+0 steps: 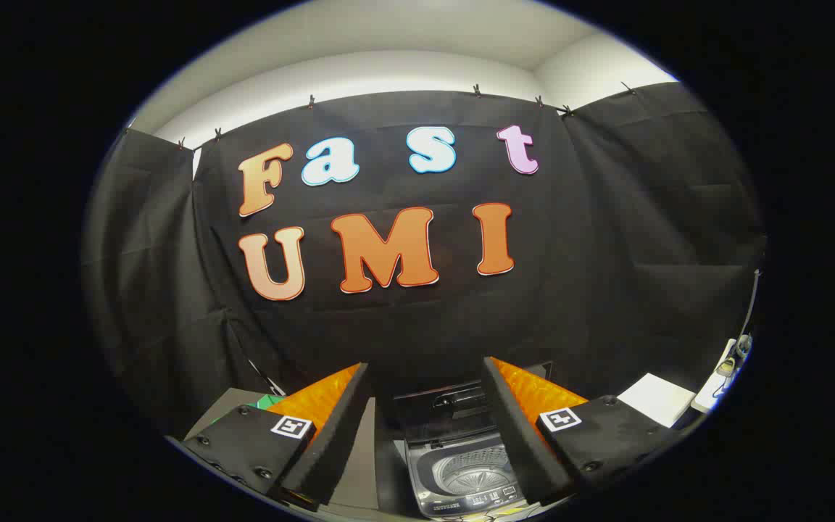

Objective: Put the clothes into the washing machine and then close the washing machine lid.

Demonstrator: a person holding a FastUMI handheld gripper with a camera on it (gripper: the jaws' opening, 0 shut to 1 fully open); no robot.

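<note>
The gripper (425, 370) was held high, facing the booth's dark cloth wall (642, 239); its two fingers (330, 435) stood spread wide apart with nothing between them, the claw released and grasping nothing.

The washing machine (461, 471) lay low between the fingers and beyond them, well beneath the gripper; only part of it could be seen, the near edge being cut off and both flanks masked by the fingers. Its lid (446, 406) stood raised at the far side, against the cloth wall, dark and hard to separate from that wall; the exact angle of the lid could not be told. The drum (472, 471) was open to view, its ribbed floor visible; the opening faced upward, and the machine's long axis appeared to run away from the gripper toward the wall. A control strip (483, 500) ran across the near edge; its markings were too small to make out.

No clothes could be identified with certainty; a small green patch (269, 400) showed just beyond the left finger, mostly hidden by it, and its nature could not be told; the grey surface (233, 406) around it was likewise largely covered.

To the right of the right finger lay a white flat object (653, 399); further right, a white item with a cable (725, 370) stood near the wall, too distorted to name.
</note>
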